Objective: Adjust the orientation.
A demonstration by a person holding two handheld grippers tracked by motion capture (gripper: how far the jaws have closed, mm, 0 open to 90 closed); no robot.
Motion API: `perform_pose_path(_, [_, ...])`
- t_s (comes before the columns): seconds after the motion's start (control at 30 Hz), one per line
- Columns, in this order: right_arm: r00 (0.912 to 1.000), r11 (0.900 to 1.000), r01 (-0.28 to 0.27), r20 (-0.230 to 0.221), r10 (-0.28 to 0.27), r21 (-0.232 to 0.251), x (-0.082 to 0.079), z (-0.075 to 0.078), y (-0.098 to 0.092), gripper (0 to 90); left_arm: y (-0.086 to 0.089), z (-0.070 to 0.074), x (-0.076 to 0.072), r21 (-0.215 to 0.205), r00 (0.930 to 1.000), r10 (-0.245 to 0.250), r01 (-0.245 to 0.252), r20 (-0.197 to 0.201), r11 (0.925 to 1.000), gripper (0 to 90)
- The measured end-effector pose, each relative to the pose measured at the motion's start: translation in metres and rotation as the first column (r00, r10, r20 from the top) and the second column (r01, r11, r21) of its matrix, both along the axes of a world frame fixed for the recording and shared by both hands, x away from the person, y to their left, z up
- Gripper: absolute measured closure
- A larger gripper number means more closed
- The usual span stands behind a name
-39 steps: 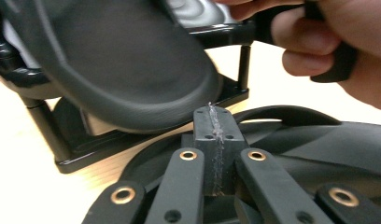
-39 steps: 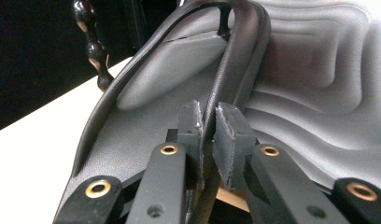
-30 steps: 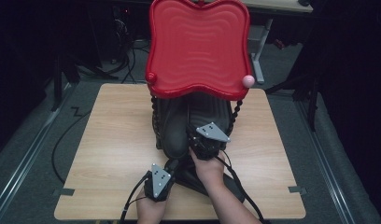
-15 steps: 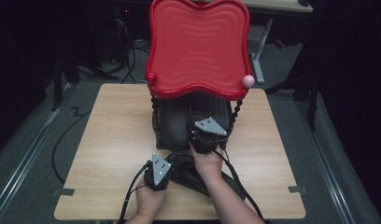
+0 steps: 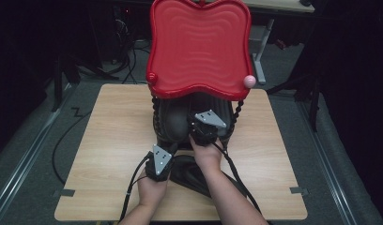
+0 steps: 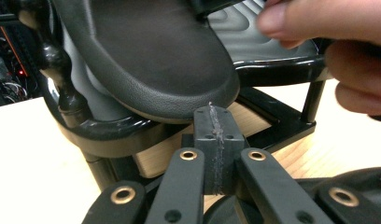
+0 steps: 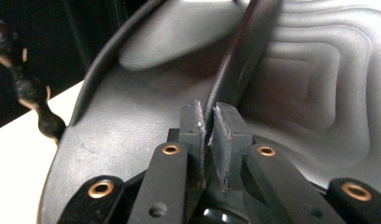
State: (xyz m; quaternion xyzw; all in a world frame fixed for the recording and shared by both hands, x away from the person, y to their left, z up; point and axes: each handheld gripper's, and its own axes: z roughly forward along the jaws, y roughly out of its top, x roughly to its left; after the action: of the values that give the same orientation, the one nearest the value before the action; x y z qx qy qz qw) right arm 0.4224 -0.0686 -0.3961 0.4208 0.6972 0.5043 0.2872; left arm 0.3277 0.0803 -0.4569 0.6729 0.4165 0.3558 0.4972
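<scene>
High view: a small chair [image 5: 199,51] with a red back stands on the table [image 5: 110,140]. The right gripper [image 5: 204,129] reaches level onto its seat, forearm slanting in from below; the left gripper [image 5: 160,161] sits just before the chair. Left gripper view: the left jaws are pressed together, empty, under a black cushion [image 6: 151,56]. Right gripper view: the right pads [image 7: 226,135] pinch the cushion's edge above the seat

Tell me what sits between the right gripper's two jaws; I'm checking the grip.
In the right gripper view, the thin edge of a black leather-like flap runs down between the right gripper pads, which are pinched on it, over the grey ribbed cushion.
</scene>
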Motion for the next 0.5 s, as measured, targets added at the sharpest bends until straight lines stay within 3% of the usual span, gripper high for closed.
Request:
perform_pose_path(0.17, [0.9996, 1.0, 0.004, 0.027, -0.004, 0.001, 0.0029, 0.0042, 0.005, 83.9, -0.0015, 0.0034, 0.004, 0.007, 1.0, -0.003, 0.003, 0.002, 1.0, 90.0])
perform_pose_path(0.3, [0.9998, 1.0, 0.007, 0.021, -0.007, 0.002, 0.0042, 0.004, 0.0028, 84.2, -0.0024, 0.0033, 0.0046, 0.019, 1.0, -0.003, 0.003, 0.008, 0.9998, 90.0])
perform_pose_path(0.5, [0.9992, 1.0, 0.007, 0.039, -0.008, 0.007, 0.005, 0.0053, 0.0034, 84.2, -0.0015, 0.005, 0.0072, 0.005, 0.9999, 0.01, -0.01, 0.01, 0.9999, 90.0])
